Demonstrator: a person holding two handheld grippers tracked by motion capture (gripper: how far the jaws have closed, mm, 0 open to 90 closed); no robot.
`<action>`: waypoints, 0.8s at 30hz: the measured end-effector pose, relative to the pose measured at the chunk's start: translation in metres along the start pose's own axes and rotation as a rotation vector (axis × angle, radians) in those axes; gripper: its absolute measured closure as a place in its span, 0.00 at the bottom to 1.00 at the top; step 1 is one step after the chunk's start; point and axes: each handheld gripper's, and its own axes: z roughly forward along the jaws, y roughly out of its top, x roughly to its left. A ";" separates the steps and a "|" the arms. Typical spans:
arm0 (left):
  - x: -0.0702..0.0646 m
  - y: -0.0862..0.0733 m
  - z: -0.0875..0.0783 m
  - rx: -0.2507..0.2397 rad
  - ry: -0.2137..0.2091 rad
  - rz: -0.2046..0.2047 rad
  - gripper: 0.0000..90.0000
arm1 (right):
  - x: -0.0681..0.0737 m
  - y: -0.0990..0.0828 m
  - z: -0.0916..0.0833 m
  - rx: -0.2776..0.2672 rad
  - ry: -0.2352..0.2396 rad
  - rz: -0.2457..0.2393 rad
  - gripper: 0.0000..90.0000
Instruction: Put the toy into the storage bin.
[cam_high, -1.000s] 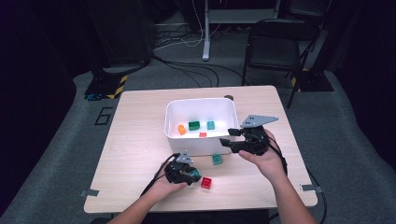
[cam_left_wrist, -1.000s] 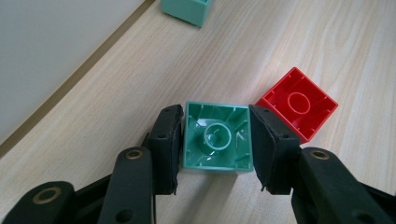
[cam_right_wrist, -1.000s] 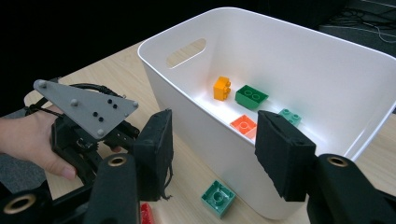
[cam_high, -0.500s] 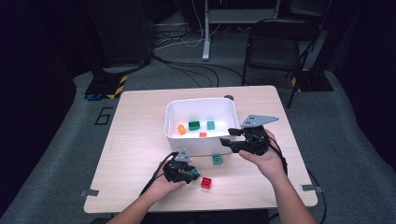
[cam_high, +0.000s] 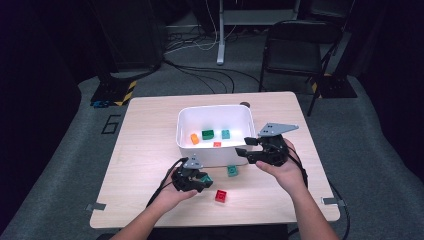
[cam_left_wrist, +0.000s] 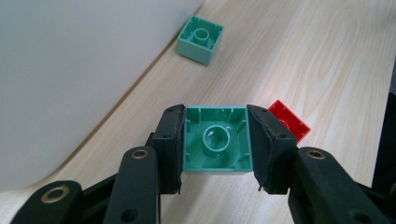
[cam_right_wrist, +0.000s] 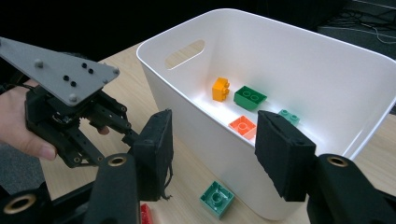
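A: While the left hand-held gripper (cam_left_wrist: 215, 150) sits low near the front edge of the tabletop (cam_high: 145, 145), what's it got?

B: Teal brick (cam_left_wrist: 216, 140), hollow side facing the cam, pinched btwn both pads. Jaws have just been closing on it. In the high view it's just left of the red brick (cam_high: 220, 195), which lies flat on the wood, and the gripper's in front of the white bin (cam_high: 215, 112).

A: And the right hand-held gripper (cam_right_wrist: 212, 154)?

B: Jaws apart, moderately wide, nothing btwn them. It hovers at the bin's front right corner, pointing across the bin wall.

A: Other bricks?

B: A 2nd teal brick (cam_high: 232, 171) on the tabletop, hollow side up, just in front of the bin wall, btwn the two grippers. Inside the bin: yellow-orange brick (cam_right_wrist: 220, 88), dark green brick (cam_right_wrist: 250, 97), small teal one (cam_right_wrist: 289, 116) and an orange-red one (cam_right_wrist: 242, 126), all on the floor of it, apart from each other.

A: Red one touching anything?

B: In the left gripper view it peeks out behind the right-hand pad; can't tell if they touch.
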 end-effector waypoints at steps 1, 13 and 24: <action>0.000 0.001 -0.001 -0.001 0.002 0.000 0.65 | 0.000 0.000 0.000 0.000 0.000 0.000 0.51; 0.002 0.016 -0.016 0.014 -0.001 -0.006 0.65 | -0.001 0.000 0.000 0.000 -0.002 0.000 0.51; 0.007 0.037 -0.036 -0.021 -0.001 -0.006 0.65 | -0.001 0.000 0.000 0.000 -0.002 0.005 0.51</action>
